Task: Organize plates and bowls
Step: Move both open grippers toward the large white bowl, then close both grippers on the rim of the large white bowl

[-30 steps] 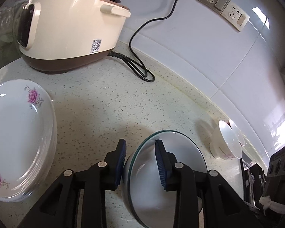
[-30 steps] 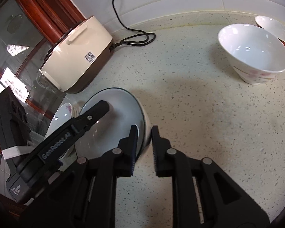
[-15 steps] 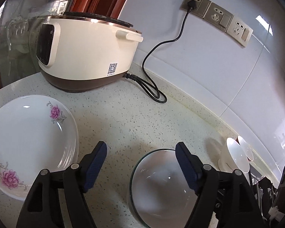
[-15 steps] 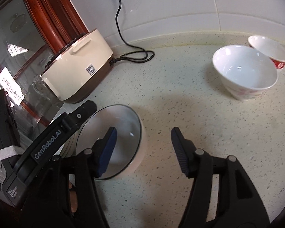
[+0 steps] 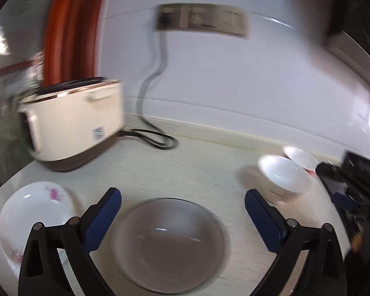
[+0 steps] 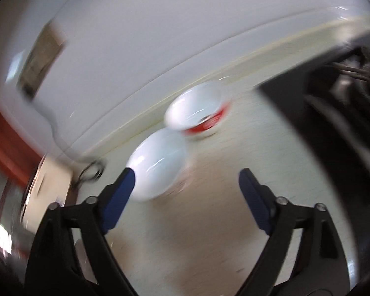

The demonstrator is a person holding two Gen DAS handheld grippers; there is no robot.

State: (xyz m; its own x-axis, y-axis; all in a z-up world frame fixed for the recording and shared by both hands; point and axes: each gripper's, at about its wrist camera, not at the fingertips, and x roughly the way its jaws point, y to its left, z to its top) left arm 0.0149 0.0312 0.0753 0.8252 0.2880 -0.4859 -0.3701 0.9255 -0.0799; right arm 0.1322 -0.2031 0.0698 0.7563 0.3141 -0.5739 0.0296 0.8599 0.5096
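Note:
In the left wrist view a glass-rimmed bowl sits on the counter below my open left gripper, which hangs above it and touches nothing. A stack of white flowered plates lies at the left. A white bowl and a smaller red-and-white bowl stand at the right. In the blurred right wrist view my open, empty right gripper points at the white bowl and the red-and-white bowl beyond it.
A cream rice cooker stands at the back left, its black cord running up the white tiled wall to sockets. A black appliance borders the counter on the right. The other gripper's black body shows at the right edge.
Both grippers let go of the glass-rimmed bowl, opened wide and pulled back. The right gripper has swung right toward the two bowls; both views are now motion-blurred.

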